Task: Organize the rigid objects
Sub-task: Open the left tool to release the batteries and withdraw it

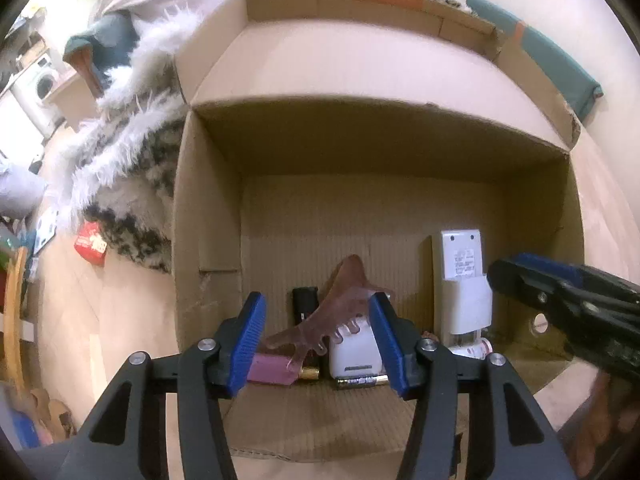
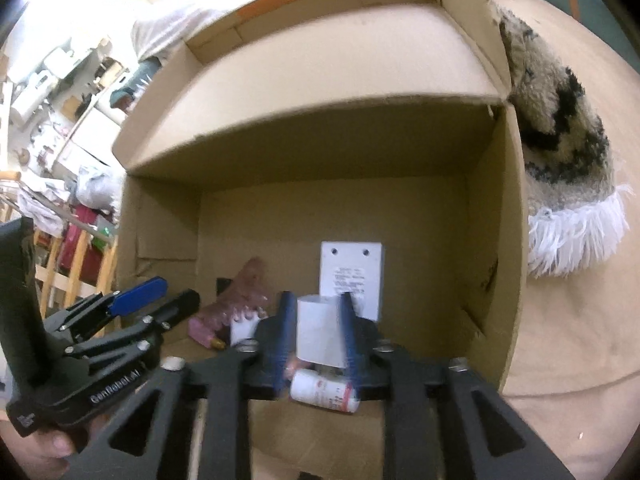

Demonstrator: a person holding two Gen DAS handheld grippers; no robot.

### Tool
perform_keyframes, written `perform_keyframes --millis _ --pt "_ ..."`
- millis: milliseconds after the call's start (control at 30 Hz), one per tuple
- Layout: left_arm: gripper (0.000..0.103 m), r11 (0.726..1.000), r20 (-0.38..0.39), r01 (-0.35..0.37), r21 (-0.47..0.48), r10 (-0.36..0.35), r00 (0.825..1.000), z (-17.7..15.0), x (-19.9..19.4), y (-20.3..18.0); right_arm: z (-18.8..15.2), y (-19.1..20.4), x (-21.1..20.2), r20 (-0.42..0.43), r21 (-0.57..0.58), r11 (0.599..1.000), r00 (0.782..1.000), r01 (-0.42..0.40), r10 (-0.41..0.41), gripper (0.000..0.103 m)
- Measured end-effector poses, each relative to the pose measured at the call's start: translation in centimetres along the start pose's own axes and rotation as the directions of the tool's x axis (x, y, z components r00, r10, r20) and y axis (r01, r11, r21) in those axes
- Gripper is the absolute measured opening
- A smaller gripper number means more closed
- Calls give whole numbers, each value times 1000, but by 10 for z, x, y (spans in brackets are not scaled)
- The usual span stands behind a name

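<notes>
An open cardboard box point(image 1: 208, 216) point(image 2: 496, 208) lies on its side. Inside lie a translucent pink comb point(image 1: 336, 312) point(image 2: 244, 292), a pink block point(image 1: 268, 370), a black lighter point(image 1: 305, 302), a white device point(image 1: 354, 354), a battery point(image 1: 360, 381), a white remote in its wall holder point(image 1: 462, 280) point(image 2: 351, 276) and a small white bottle point(image 2: 324, 392). My left gripper point(image 1: 318, 344) is open at the box mouth, with the comb between its fingers. My right gripper point(image 2: 316, 340) is inside the box, its fingers on either side of the holder's white pocket point(image 2: 320, 332).
A shaggy white and black-patterned rug point(image 1: 132, 168) point(image 2: 560, 128) lies beside the box. A red packet point(image 1: 91, 243) lies on the floor at left. Cluttered furniture and a washing machine point(image 1: 40, 84) stand far left.
</notes>
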State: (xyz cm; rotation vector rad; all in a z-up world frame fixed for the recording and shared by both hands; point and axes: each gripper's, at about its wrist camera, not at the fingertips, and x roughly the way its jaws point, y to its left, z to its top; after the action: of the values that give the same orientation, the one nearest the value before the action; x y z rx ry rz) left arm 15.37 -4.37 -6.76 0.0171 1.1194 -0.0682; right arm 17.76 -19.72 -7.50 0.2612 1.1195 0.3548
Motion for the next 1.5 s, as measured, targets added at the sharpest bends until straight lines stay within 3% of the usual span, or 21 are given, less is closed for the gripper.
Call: perform_keyframes --millis 33,167,300,633,933,1233,1333,1433,1500 --pt "50 1000 4 -6 -3 6 1000 1 -1 0 1 0 -2 12 4 1000 1000 -12 12 64" --pt "55 1000 6 -16 -15 17 1000 2 -3 3 3 0 -7 28 6 1000 999 -19 19 67" --pt "56 1000 7 -11 -13 11 1000 0 -6 4 4 4 -9 42 -1 1000 999 -25 25 81" --pt "56 999 32 5 -34 -4 999 -4 -33 4 0 7 -26 78 -7 999 996 -33 33 81" --pt "56 998 10 14 -56 -14 1000 -34 -53 13 -31 14 -45 70 -33 999 997 17 -15 81" --pt "56 994 -38 -27 -106 23 999 -56 -65 15 -87 14 -54 -27 33 999 999 20 -19 81" --pt "56 988 -44 -20 -154 13 999 -61 -69 13 -105 -8 -53 -58 131 991 998 11 -3 81" --pt "56 976 -54 -9 -216 -3 999 -66 -69 13 -122 -31 -37 -137 228 973 991 33 -2 81" --pt "56 971 -65 -11 -240 -5 998 -70 -67 12 -129 -31 -23 -190 196 979 981 63 -25 81"
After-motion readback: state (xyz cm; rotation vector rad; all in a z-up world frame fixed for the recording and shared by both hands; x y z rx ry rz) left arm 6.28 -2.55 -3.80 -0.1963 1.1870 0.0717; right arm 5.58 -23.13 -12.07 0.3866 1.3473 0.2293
